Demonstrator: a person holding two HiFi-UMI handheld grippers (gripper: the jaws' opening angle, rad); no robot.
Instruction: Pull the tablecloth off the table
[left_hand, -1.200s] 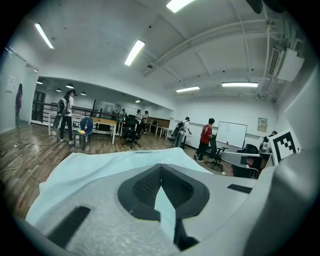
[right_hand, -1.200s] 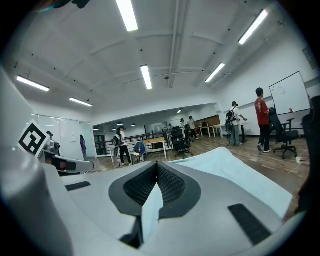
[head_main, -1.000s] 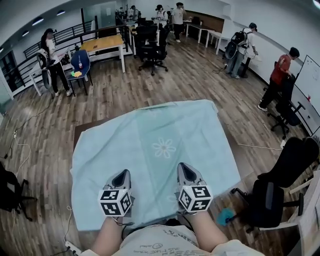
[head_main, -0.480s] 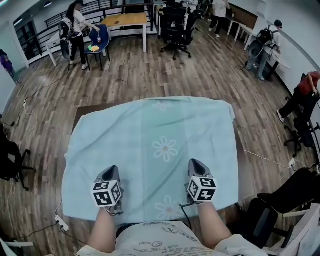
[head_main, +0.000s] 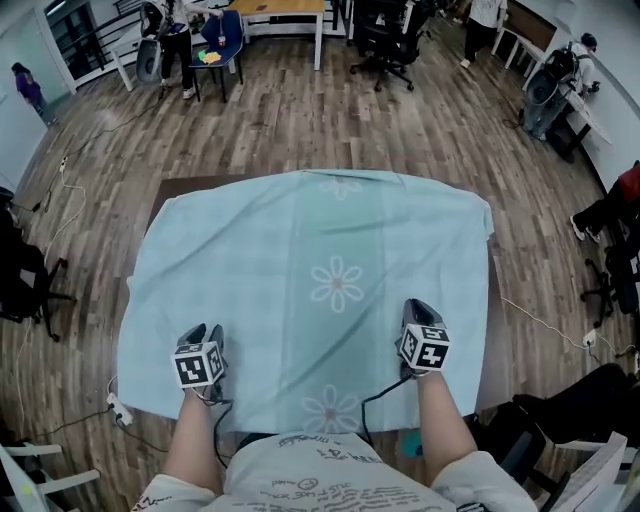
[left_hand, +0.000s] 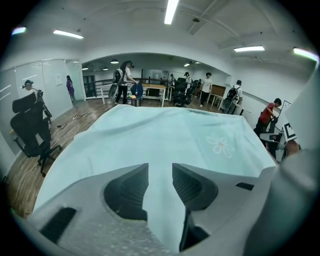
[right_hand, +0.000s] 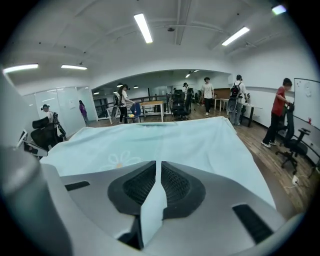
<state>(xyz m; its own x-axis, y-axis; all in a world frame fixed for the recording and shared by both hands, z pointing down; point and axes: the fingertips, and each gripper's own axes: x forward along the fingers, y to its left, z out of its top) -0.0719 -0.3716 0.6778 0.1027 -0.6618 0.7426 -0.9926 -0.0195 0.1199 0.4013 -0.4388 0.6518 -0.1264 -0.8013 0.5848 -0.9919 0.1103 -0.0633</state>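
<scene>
Both grippers have spread along the near edge of the surface (head_main: 172, 186); the right gripper (head_main: 421, 312) jaws pinch a fold of the cloth (head_main: 330, 230) that covers it, ready to drag; the left gripper (head_main: 207, 336) jaws are opening, fold loose between them, likely to regrip.

The tablecloth (head_main: 300, 240) is showing pale aqua with a faint check, and a slightly greener band is running away between the two tongs. White daisies (head_main: 337, 284) with pinkish centres are sitting along that band. The left gripper (head_main: 210, 335), its jaws opening with aqua cloth between them, and the right gripper (head_main: 421, 310) are showing grey shells, dark ribbed pads (right_hand: 175, 184) and white cubes (head_main: 198, 365) carrying black square markers. Beyond the tongs, a dark brown table (head_main: 180, 188) is edging out against the mid-brown plank floor (head_main: 290, 120).
</scene>
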